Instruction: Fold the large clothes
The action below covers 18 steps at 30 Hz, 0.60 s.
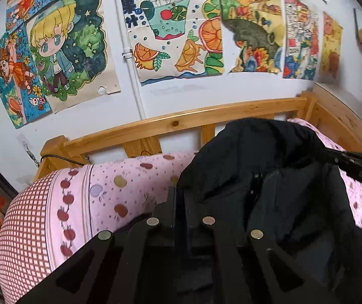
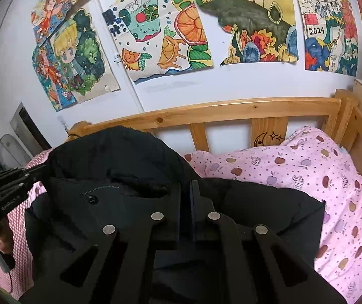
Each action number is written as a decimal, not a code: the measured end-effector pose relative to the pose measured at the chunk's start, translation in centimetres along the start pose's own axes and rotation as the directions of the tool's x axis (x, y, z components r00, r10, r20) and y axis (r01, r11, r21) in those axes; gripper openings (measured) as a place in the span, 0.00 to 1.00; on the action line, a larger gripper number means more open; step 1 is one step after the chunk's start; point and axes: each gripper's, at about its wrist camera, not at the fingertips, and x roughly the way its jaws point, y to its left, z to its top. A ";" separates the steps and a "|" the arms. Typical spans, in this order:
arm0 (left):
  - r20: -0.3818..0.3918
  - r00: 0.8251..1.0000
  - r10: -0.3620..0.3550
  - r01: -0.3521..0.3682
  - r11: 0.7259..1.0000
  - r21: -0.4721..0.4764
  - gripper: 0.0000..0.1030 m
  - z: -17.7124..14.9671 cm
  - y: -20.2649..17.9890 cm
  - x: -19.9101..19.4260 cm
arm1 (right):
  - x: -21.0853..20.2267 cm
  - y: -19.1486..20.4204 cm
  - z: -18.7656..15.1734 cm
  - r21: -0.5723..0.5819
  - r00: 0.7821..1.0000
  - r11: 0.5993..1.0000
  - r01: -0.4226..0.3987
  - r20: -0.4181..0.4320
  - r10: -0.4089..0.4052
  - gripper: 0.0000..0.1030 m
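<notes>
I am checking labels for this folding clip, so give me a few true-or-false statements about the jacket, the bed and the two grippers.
1. The jacket is black. True.
2. The bedding is plain blue. False: it is pink with an apple print.
3. The left gripper is shut on the jacket. True.
4. The right gripper stands wide open above the bed. False: its jaws are nearly closed on the jacket.
5. The bed rail is metal. False: it is light wood.
</notes>
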 end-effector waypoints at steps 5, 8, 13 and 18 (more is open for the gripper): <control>-0.022 1.000 -0.021 0.021 1.000 0.005 0.05 -3.1 0.3 -0.4 | -0.5 -0.3 -2.1 -0.015 1.000 1.000 0.017 -0.011 -0.017 0.04; -0.040 0.998 -0.038 0.038 0.999 -0.004 0.05 -4.7 0.3 -0.2 | -0.5 0.0 -4.0 -0.039 0.999 0.999 0.038 -0.019 -0.039 0.04; -0.084 0.995 -0.049 0.049 0.999 -0.001 0.05 -6.8 -0.1 1.2 | 0.7 -0.5 -6.0 -0.072 0.996 0.996 0.062 -0.067 -0.066 0.04; -0.147 0.986 -0.079 0.073 0.996 -0.046 0.05 -8.3 0.3 3.7 | 3.2 -1.9 -8.0 -0.027 0.991 0.999 0.047 -0.127 -0.050 0.04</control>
